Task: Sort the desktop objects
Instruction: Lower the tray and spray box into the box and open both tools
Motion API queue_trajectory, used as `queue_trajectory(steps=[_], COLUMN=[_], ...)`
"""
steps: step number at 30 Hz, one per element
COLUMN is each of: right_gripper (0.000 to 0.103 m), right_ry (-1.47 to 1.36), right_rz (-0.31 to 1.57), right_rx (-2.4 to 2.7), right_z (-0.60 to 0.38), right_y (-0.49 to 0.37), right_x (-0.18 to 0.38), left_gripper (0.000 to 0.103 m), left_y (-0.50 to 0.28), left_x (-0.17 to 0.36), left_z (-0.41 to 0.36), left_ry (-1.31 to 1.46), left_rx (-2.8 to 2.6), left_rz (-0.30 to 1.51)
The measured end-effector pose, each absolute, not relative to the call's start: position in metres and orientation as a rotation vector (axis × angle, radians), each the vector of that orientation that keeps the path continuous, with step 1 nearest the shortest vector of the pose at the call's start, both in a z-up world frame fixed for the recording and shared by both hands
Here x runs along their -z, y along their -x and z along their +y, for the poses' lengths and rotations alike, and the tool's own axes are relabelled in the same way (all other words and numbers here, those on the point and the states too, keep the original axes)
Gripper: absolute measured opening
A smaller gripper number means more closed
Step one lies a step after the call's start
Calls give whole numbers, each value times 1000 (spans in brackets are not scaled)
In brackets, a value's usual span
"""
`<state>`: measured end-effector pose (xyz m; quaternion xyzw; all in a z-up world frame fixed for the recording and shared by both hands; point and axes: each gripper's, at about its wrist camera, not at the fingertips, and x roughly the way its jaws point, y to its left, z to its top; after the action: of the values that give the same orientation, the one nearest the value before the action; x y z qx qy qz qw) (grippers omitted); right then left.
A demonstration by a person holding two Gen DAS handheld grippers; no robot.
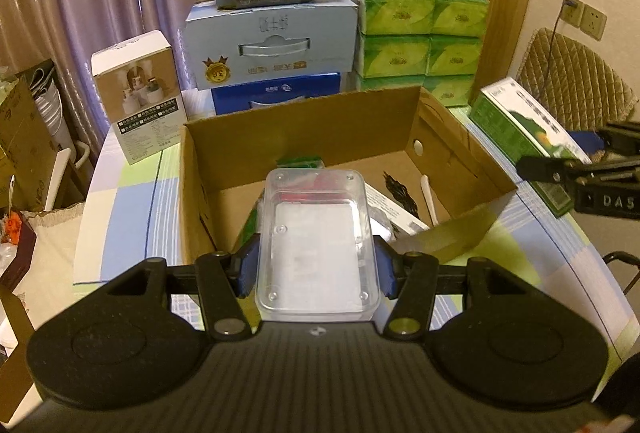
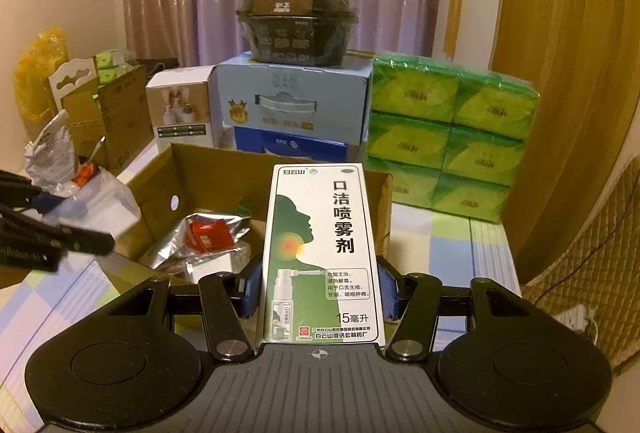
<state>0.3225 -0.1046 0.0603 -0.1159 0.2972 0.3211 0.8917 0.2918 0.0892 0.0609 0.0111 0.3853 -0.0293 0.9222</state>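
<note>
The left gripper [image 1: 316,265] is reaching forward and level over the near edge of the open cardboard box [image 1: 304,125], its blue-padded jaws clamping the two long sides of a clear plastic case [image 1: 316,245]. The case is lying flat between the pads, its far end jutting out over the box interior — see-through, with rounded corners, small stud marks at the corners, a pale sheet showing inside and something red at the far end.

The right gripper [image 2: 320,289] is pointing the same way from the box's right side, its jaws pressing against the long edges of a throat spray carton [image 2: 322,253]. The carton is sitting flat and lengthwise, printed face up: white and dark green, a head silhouette with a red-yellow spot at the throat, a spray bottle picture low on the left, and large Chinese characters running down the right. Its far end is reaching over the box's near wall.

Inside the box are lying a crumpled silver foil bag [image 2: 200,245] with a red packet [image 2: 208,237] on it — plus a white stick [image 1: 428,199] and a dark tangled item [image 1: 402,193], too small to identify.

The box is standing on a checked tablecloth [image 1: 128,201], with green tissue packs [image 2: 448,137] stacked behind it.
</note>
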Motion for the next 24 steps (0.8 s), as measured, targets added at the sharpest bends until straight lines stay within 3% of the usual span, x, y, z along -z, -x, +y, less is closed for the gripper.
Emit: queue_trajectory(steps=[19,20,21,24], right_gripper=[53,53,53,53], right_ry=[241,243,245,245], right_rz=[636,637,639,645], right_rx=[-676,-676,-675,-673], right_z=[-77,-76,-75,-73], right_y=[-363,-364,-365,-368], right_x=[-58,-58,-56,-54], left_gripper=[53,56,70,74], left_y=[-368,-374,-378,-383], left_x=[-65,-62,-59,-57], left_z=[130,134,137,145], left_ry=[20,37,47,52], left_rx=[31,28,20,-7], left_rz=[817,820,824,810])
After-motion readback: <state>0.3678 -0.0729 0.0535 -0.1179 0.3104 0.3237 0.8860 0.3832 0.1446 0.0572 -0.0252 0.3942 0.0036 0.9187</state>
